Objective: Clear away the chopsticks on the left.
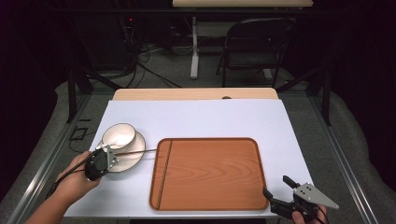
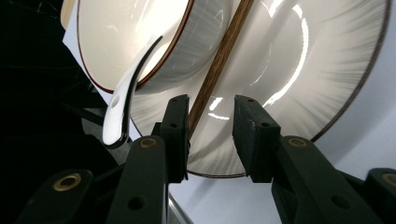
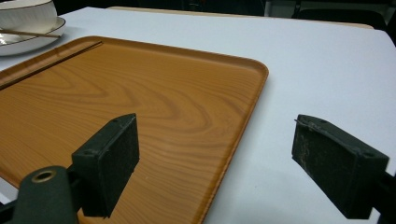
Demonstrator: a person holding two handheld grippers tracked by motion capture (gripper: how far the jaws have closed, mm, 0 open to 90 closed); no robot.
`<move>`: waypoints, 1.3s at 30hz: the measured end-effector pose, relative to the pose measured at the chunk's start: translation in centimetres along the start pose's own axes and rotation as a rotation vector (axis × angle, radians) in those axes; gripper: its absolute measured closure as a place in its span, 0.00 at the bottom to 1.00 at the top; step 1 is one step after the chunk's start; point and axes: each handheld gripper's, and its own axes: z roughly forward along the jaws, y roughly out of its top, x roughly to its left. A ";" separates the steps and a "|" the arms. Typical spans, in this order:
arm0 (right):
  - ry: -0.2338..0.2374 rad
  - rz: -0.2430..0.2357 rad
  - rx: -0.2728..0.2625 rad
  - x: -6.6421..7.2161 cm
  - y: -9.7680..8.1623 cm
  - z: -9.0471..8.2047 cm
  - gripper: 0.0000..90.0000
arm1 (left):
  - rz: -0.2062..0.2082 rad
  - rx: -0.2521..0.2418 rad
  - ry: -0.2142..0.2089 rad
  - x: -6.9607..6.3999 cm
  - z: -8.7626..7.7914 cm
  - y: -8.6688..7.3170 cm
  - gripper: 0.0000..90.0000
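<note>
One slim wooden chopstick [image 2: 219, 58] sits between the half-closed left gripper [image 2: 211, 133] over glossy plate [image 2: 299, 70]; right gripper [image 3: 215, 158] wide

Between our left jaws we see a brown wood-grained chopstick [image 2: 219, 63] lying across a glossy white plate [image 2: 299, 70] streaked with fine grey lines that fan out to a thin brown rim. Up and to the left of those jaws sits a cream-white bowl [image 2: 126, 37], brown-edged, with the same grey streaks outside, and a white spoon [image 2: 122, 105]. Beyond our right jaws the tray [image 3: 140, 93] is orange-brown with swirling wood grain; the table [image 3: 317, 60] is pale bluish white.
</note>
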 end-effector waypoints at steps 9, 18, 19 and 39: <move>0.001 -0.003 0.000 0.0 0.0 0.0 0.16 | 0.015 -0.003 0.014 0.1 1.1 -0.4 0.73; 0.000 -0.003 0.000 0.0 0.0 0.0 0.16 | 0.062 0.001 0.015 -0.2 1.7 0.1 0.72; 0.000 -0.003 0.000 0.0 0.0 0.0 0.16 | 0.068 0.005 0.018 -0.2 1.8 0.2 0.72; 0.002 0.001 0.000 0.0 0.0 0.0 0.16 | 0.198 0.032 0.080 -1.0 1.7 0.3 0.90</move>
